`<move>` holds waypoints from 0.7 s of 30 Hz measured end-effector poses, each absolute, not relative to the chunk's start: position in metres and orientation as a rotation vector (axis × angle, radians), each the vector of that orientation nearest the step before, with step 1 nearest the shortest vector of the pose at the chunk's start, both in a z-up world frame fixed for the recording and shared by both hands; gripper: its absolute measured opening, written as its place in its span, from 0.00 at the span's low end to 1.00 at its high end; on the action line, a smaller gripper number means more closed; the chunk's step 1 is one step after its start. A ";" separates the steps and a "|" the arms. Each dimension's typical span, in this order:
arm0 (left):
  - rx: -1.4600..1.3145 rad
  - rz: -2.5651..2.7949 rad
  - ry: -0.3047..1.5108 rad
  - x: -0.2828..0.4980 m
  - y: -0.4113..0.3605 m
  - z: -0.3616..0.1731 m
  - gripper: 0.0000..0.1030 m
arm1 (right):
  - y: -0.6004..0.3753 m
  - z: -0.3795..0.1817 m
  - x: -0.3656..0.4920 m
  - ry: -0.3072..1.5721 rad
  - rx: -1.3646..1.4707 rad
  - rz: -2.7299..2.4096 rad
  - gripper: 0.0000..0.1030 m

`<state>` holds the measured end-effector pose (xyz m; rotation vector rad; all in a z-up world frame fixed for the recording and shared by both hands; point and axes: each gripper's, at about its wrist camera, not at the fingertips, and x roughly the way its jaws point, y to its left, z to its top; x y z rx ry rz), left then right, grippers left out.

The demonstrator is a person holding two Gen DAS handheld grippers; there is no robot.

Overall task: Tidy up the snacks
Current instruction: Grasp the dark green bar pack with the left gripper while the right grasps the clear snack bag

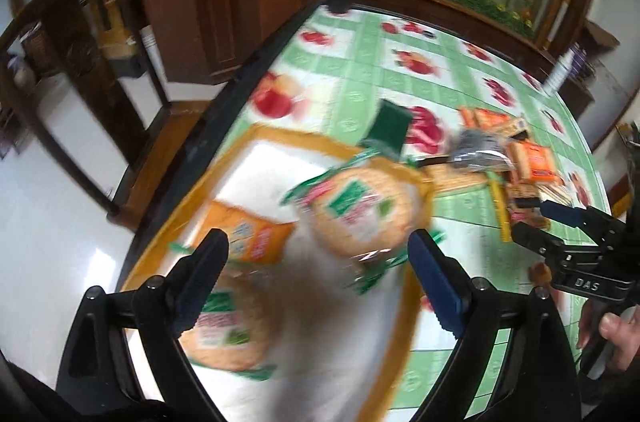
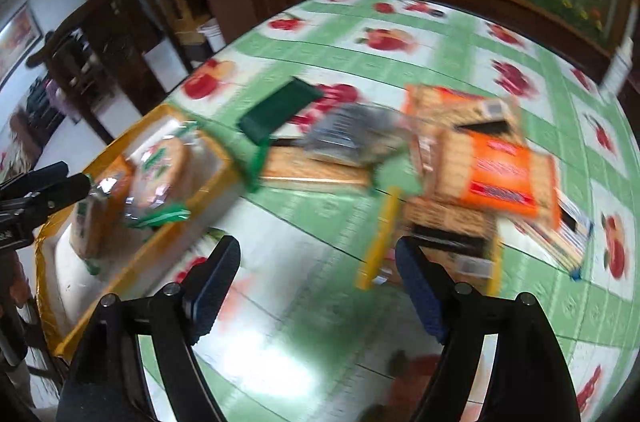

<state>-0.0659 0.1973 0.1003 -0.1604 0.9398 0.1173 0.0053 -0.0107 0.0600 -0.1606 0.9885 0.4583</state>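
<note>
Both views are blurred, so fine detail is uncertain. The left gripper (image 1: 316,278) hangs over the yellow-rimmed tray (image 1: 280,136) with its jaws spread wide and nothing between them; below it lie a round cracker pack (image 1: 360,210), an orange bag (image 1: 248,236) and a second round pack (image 1: 224,338). The right gripper (image 2: 318,286) is likewise open and empty, poised over the tablecloth (image 2: 420,62) just short of the snack pile (image 2: 472,174) — orange boxes, a grey packet (image 2: 352,138) and a green pack (image 2: 280,110), all outside the tray. The likely trouble is the pile itself: the boxes overlap loosely, so closing on a lower one could tip the upper box off or shove the heap toward the table edge. The foil packs look slippery and crushable — a hard pinch may break the crackers, a light one may drop them short of the tray.
</note>
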 end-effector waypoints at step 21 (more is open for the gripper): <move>-0.050 -0.019 0.983 0.019 0.158 0.097 0.89 | -0.020 0.042 0.096 1.084 0.322 0.460 0.83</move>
